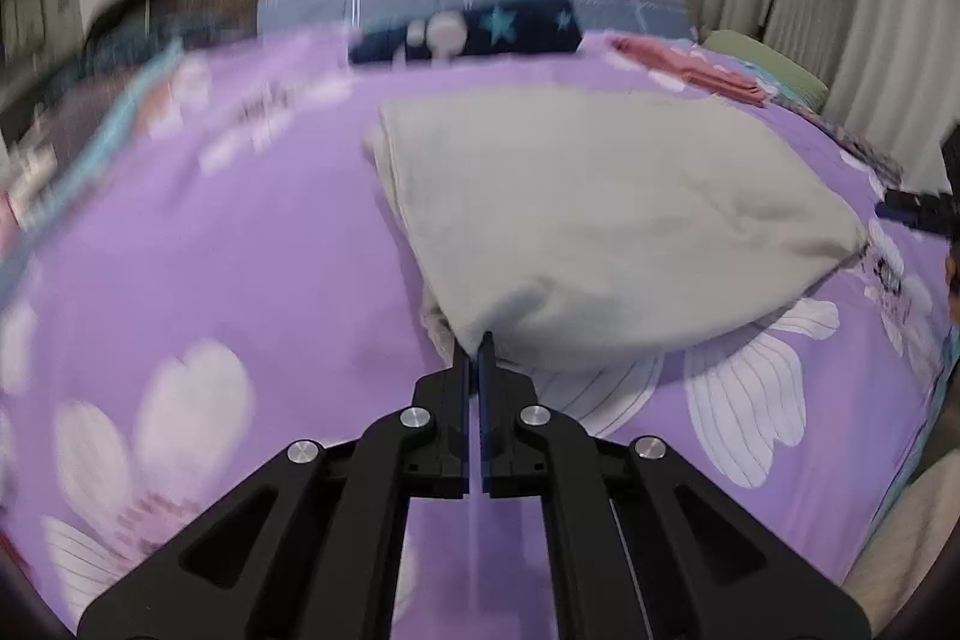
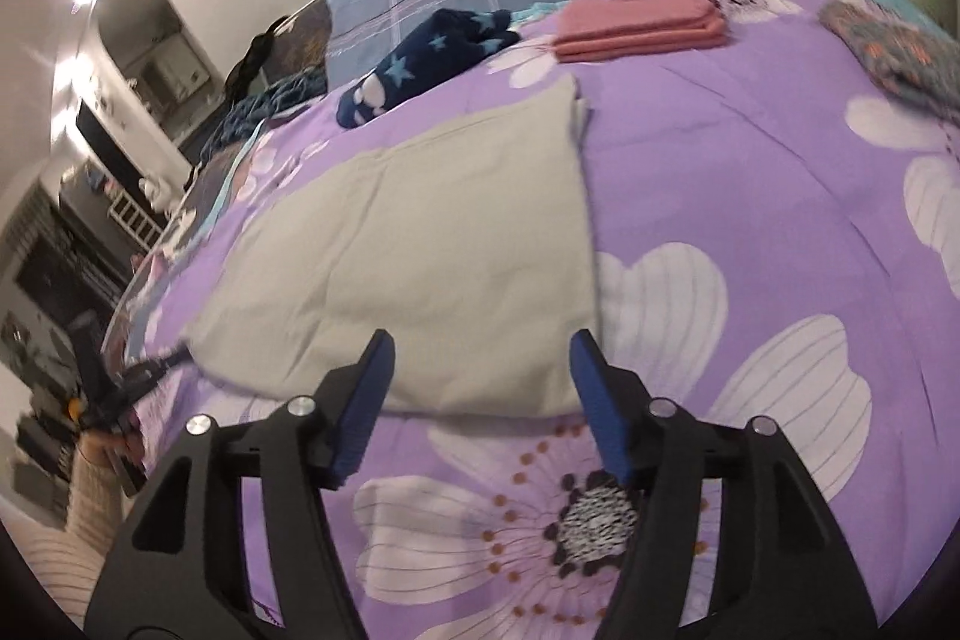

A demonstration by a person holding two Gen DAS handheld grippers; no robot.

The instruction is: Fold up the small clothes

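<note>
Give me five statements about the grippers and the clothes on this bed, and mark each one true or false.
1. The left gripper is shut on a corner of the pale grey-green cloth garment. True.
2. The right gripper is clamped on that garment. False: its jaws stand open, holding nothing.
3. A folded pink cloth stack lies beyond the garment. True.
4. The bedcover is plain white. False: the purple flowered bedcover has white petals.
5. The navy star-patterned item lies on the pink stack. False: it lies apart.
</note>
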